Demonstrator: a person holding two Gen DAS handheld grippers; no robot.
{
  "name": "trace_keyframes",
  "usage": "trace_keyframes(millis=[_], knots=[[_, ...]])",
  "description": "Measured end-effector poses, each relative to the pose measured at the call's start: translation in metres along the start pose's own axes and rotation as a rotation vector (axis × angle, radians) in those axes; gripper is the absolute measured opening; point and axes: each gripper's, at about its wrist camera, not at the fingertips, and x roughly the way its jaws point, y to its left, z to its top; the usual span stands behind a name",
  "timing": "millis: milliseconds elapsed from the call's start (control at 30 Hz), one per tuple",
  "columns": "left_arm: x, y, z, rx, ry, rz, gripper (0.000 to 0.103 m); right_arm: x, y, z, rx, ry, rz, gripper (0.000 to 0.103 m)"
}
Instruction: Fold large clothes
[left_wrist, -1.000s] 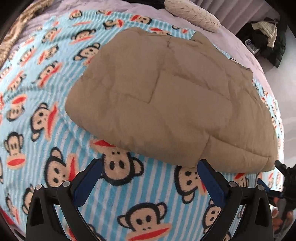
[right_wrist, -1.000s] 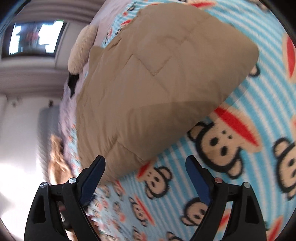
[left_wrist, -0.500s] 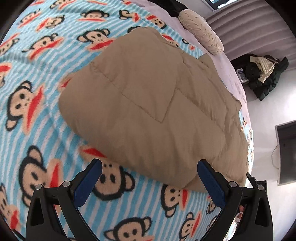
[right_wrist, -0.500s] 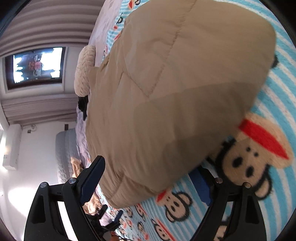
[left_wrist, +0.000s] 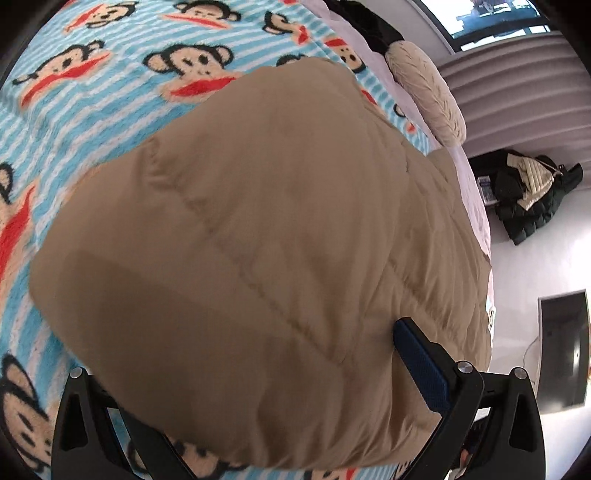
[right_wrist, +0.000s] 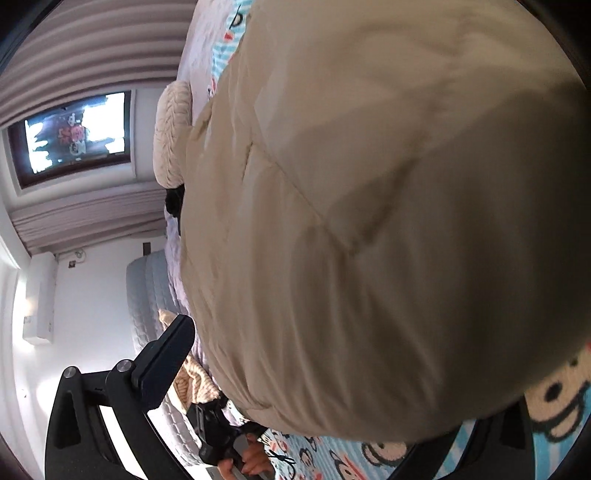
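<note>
- Left wrist view, nearest: the left gripper stands wide open with the near edge of the tan quilted jacket bulging between its fingers; one blue pad shows at the right, while the other finger is hidden under the cloth. It has not closed on anything.
- Right wrist view, nearest: the right gripper is likewise spread wide, its left finger clear of the jacket and its right finger hidden beneath the edge. Nothing is pinched.
- Each gripper straddles its own end of the jacket's near edge; neither looks clearly nearer, so the coming pinch probably needs both together.
- The jacket lies folded into a thick bundle on the monkey-print blanket, running away from the fingers toward the head of the bed.
- Beyond it lies a cream pillow.
- Farthest, a dark coat pile sits on the floor.
- No containers are visible.
</note>
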Motion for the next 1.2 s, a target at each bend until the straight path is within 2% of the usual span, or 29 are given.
trace_keyframes(millis=[33,100,167,200,233,333,500,667,900,1000,1067,1133,1200], knots=[[0.000,-0.002,0.001,-0.003,-0.012,0.001,0.085,0.001,0.000,-0.001,0.001,-0.002,-0.005,0.103],[-0.003,-0.006,0.000,-0.007,-0.017,-0.019,0.044,0.001,-0.001,-0.003,0.012,-0.012,-0.005,0.100],[-0.008,-0.011,0.000,0.022,-0.034,-0.024,0.030,-0.004,-0.007,-0.006,0.033,-0.017,-0.009,0.069],[-0.012,-0.016,0.000,0.051,-0.043,-0.017,0.024,-0.005,-0.010,-0.007,0.048,-0.011,-0.012,0.047],[-0.018,-0.023,-0.001,0.091,-0.053,-0.012,0.022,-0.005,-0.013,-0.007,0.063,-0.010,-0.001,0.037],[-0.036,-0.034,-0.005,0.161,-0.070,-0.019,0.020,-0.012,-0.012,-0.012,0.051,-0.020,0.038,0.026],[-0.069,-0.039,-0.022,0.245,-0.054,-0.030,0.020,-0.029,-0.004,-0.027,0.005,-0.018,0.058,0.023],[-0.104,-0.023,-0.055,0.291,-0.007,-0.031,0.020,-0.057,-0.005,-0.062,-0.036,0.007,0.042,0.023],[-0.143,0.033,-0.128,0.294,0.143,0.007,0.020,-0.099,-0.043,-0.133,0.005,0.051,0.012,0.023],[-0.146,0.053,-0.148,0.296,0.195,0.039,0.020,-0.105,-0.056,-0.150,0.024,0.058,-0.020,0.024],[-0.147,0.060,-0.153,0.302,0.208,0.074,0.020,-0.105,-0.068,-0.157,0.052,0.053,-0.053,0.029],[-0.157,0.058,-0.153,0.324,0.216,0.098,0.024,-0.106,-0.071,-0.159,0.078,0.039,-0.097,0.044],[-0.171,0.054,-0.153,0.371,0.202,0.128,0.025,-0.110,-0.063,-0.164,0.067,0.028,-0.157,0.048]])
